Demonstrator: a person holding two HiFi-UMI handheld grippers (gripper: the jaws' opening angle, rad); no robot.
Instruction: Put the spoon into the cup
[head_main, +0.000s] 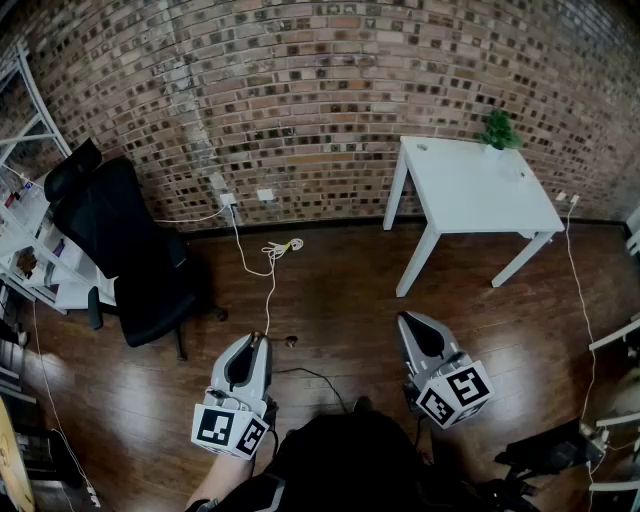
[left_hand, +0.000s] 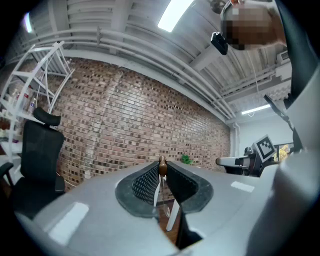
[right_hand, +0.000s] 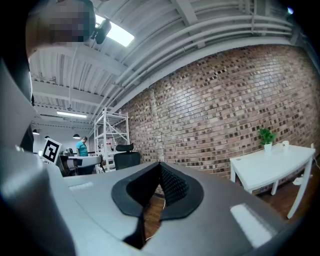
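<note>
Clamped between the jaws of the left gripper (left_hand: 160, 181) — a slim metal spoon with a brown knobbed end (left_hand: 162, 168), knob peeping just past the tips, shaft running down between the pads. Closed on nothing: the jaws of the right gripper (right_hand: 160, 169). No cup near either pair of jaws; possibly the small white thing (right_hand: 285, 144) on the white tabletop (right_hand: 272, 167) well ahead and right of the right jaws, though too small to tell. Keep the pinch firm, carry the spoon level toward that tabletop, confirm the cup first — then tip the spoon upright above the rim before letting go.
</note>
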